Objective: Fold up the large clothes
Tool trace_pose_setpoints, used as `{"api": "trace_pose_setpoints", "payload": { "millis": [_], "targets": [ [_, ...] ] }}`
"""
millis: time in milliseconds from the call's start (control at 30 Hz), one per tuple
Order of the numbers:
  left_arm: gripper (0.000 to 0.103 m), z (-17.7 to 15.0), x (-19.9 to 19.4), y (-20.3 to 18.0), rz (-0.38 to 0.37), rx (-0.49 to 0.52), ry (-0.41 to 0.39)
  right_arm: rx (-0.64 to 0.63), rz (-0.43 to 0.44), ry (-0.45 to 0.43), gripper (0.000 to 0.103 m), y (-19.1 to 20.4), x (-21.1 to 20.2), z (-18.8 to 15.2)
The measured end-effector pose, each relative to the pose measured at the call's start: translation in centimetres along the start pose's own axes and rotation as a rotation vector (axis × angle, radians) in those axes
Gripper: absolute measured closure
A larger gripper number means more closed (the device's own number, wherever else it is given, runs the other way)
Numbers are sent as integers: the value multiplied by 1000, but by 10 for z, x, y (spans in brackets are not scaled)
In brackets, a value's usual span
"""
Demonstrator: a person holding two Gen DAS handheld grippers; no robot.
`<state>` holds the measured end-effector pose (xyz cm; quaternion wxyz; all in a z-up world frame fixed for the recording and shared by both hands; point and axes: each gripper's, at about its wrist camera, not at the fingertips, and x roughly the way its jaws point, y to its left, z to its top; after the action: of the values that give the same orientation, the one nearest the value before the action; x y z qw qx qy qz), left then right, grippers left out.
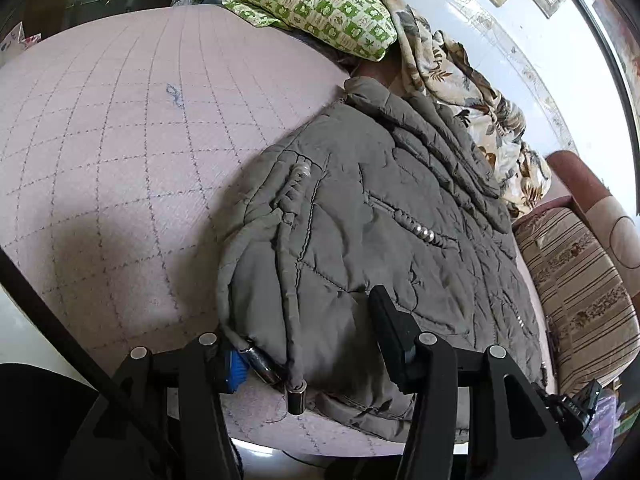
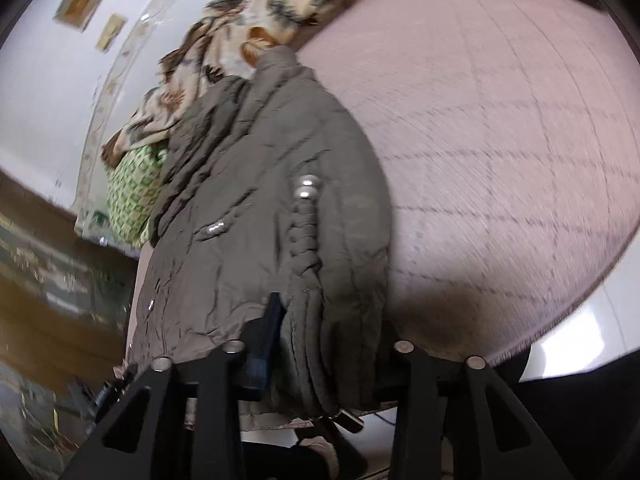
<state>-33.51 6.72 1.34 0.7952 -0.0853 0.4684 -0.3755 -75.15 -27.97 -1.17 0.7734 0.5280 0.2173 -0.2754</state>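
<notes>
Left wrist: both tools (image 1: pixel 308 340) (image 2: pixel 332 344) grip jacket (image 1: pixel 380 200) hem (bed).

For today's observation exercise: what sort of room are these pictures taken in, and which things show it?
Most likely a bedroom at home. A quilted pink bed cover fills the view, with a green patterned pillow and a floral blanket heaped along the wall, and a grey padded jacket laid out for folding.

Both wrist cams sit low and super close at the bed's near edge, tilted down, sharing the grey jacket (image 1: pixel 380 220) (image 2: pixel 272 208).
</notes>
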Motion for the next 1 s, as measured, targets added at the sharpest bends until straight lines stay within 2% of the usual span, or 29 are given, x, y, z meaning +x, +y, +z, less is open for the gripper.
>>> {"api": "trace_pose_setpoints", "payload": {
  "millis": [133, 233, 267, 300, 333, 400, 433, 467, 533, 700, 1000],
  "targets": [
    [50, -1, 1, 1, 8, 13, 4, 31, 6, -9, 55, -3, -5, -5],
    [42, -1, 3, 0, 1, 14, 6, 38, 15, -13, 55, -5, -4, -6],
    [38, -2, 4, -3, 2, 25, 7, 33, 20, -13, 58, -3, -3, -6],
    [38, -2, 5, -6, 13, 39, 3, 18, 27, -12, 68, -1, -2, -6],
    [38, -2, 5, -8, 24, 52, -2, -10, 19, -17, 70, 4, 0, -6],
    [48, -3, 3, -12, 43, 73, -25, -70, -17, -36, 79, 13, -1, -6],
    [58, -3, 2, -11, 36, 70, -28, -117, -44, -55, 79, 21, -2, -8],
    [62, -2, 1, -8, 30, 58, -31, -162, -82, -68, 80, 28, -3, -9],
    [63, -2, 2, -5, 28, 51, -27, -190, -115, -71, 80, 33, 0, -11],
    [63, -6, 6, -14, 90, 98, -31, -197, -132, -71, 78, 31, 5, -11],
    [56, -11, 8, -19, 135, 123, -54, -195, -126, -95, 77, 28, 2, -13]
  ]
}}
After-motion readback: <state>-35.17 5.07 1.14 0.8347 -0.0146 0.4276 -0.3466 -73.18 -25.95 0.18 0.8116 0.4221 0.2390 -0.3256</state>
